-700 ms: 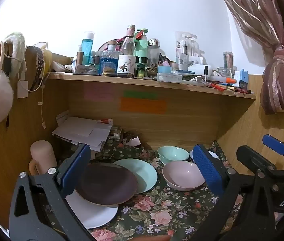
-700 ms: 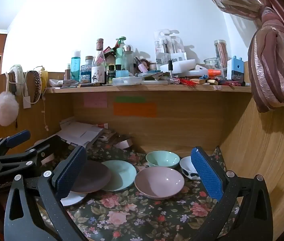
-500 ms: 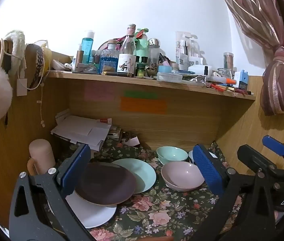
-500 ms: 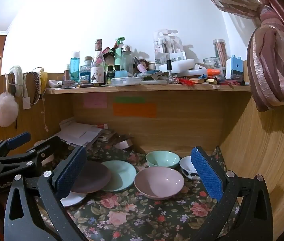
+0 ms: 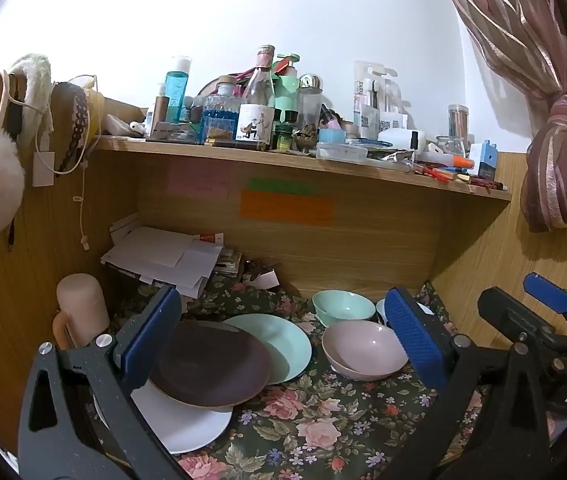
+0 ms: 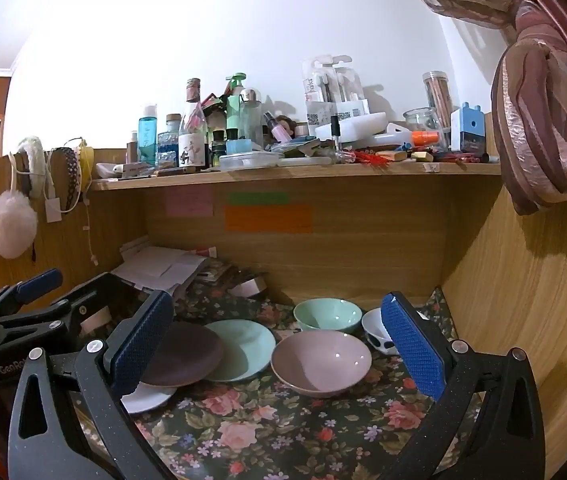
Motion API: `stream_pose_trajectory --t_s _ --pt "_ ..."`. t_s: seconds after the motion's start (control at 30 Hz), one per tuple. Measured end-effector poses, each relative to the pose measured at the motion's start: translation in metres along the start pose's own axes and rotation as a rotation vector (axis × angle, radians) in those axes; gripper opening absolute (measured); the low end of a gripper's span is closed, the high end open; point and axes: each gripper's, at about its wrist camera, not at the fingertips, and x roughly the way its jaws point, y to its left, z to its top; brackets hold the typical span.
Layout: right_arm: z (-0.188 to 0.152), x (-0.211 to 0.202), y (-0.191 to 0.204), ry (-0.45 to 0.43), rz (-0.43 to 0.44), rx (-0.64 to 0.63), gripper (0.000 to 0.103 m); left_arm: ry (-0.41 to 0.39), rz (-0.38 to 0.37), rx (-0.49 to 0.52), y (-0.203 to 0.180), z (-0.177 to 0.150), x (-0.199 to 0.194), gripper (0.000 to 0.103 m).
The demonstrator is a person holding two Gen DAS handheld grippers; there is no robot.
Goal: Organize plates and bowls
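Observation:
On the floral cloth lie three overlapping plates: a white plate lowest, a dark purple plate on it, a mint plate behind. To the right sit a pink bowl, a mint bowl and a white black-spotted bowl. The same plates and bowls show in the right wrist view: purple plate, mint plate, pink bowl. My left gripper is open and empty above the plates. My right gripper is open and empty, near the pink bowl.
A wooden shelf crowded with bottles runs above. Papers are piled at the back left beside a beige cylinder. Wooden walls close the left, back and right. A curtain hangs at the right.
Both grippers have drifted very slightly; the dishes have not moved and both grippers stay open.

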Motion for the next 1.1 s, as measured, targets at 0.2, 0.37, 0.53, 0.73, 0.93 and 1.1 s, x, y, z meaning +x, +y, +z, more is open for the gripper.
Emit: stream_pose_trajectory --t_s 0.2,0.37,0.53,0.73,0.93,1.1 --pt "0.0008 0.0013 0.0017 0.005 0.004 -0.001 0.103 -0.014 -0.006 0.015 -0.0014 -0.0001 -0.0027 0.103" --pt "0.0008 0.0015 0.0029 0.002 0.007 0.0 0.103 -0.022 -0.001 0.019 -0.0009 0.0003 -0.0042 0.103" --pt "0.0007 0.0011 0.0036 0.002 0.008 0.002 0.103 -0.031 0.009 0.025 0.0001 0.0009 -0.0061 0.103" --pt "0.0008 0.0007 0.0046 0.002 0.007 0.005 0.103 -0.038 0.015 0.037 -0.0002 0.003 -0.0077 0.103" --pt "0.0006 0.0007 0.0044 0.003 0.007 0.007 0.103 -0.039 0.018 0.045 -0.0003 0.0038 -0.008 0.103" --pt "-0.0001 -0.0002 0.0018 0.005 0.011 0.016 0.103 -0.04 0.022 0.053 -0.0008 0.0039 -0.008 0.103"
